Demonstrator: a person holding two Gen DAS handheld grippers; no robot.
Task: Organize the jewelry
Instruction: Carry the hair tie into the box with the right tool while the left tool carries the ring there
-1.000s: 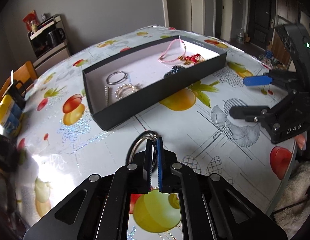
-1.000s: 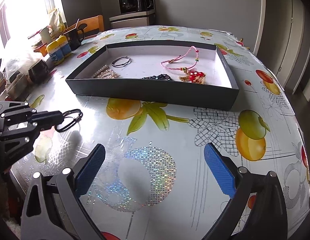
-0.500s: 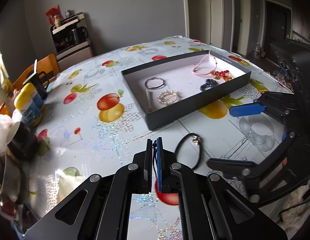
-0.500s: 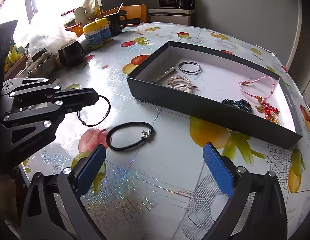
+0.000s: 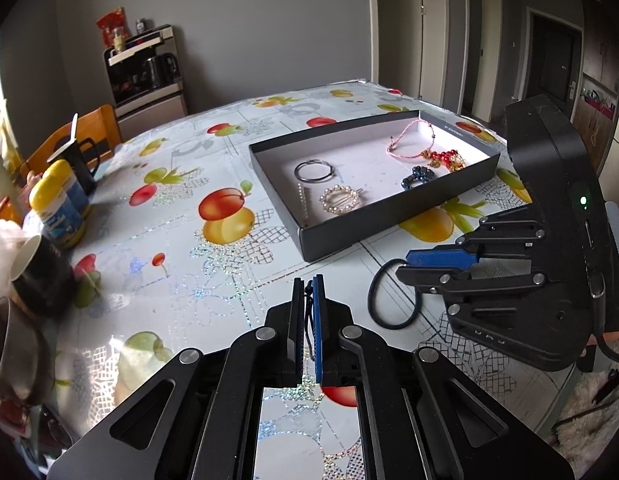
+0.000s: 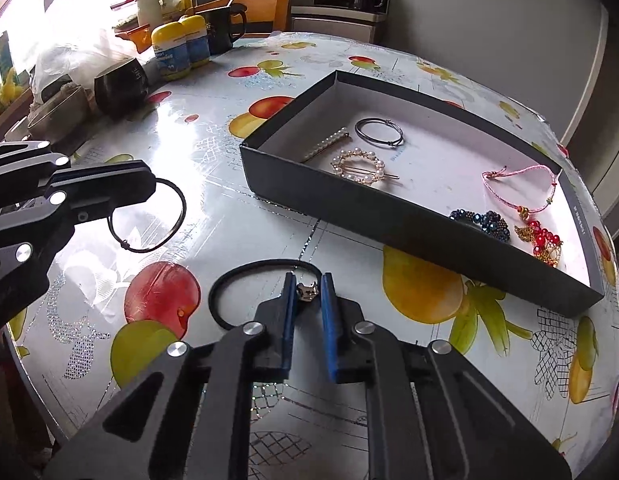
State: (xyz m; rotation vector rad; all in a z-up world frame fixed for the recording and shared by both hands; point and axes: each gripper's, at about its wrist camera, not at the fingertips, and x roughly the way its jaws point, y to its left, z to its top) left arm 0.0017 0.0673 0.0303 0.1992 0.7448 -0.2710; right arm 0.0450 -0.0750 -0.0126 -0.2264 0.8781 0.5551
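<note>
two grippers at work on hair ties beside a jewelry box

the fruit-print table (image 6: 389, 360) carries a shallow black box (image 6: 409, 220) (white inside) holding a pearl ring clip (image 6: 359, 164), a thin ring (image 6: 379, 132), a pink cord bracelet (image 6: 521, 188) and dark beads (image 6: 483, 220). the left gripper (image 5: 307, 292) has its jaws pressed together on a thin black loop (image 6: 149, 216), held above the table. the right gripper (image 6: 305, 284) has narrow jaws closed around the metal charm of a thicker black hair tie (image 6: 245, 276) lying on the table near the box.

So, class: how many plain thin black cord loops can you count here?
2: one thin black cord loop lies inside the black tray; another hangs from the shut left tool.
</note>
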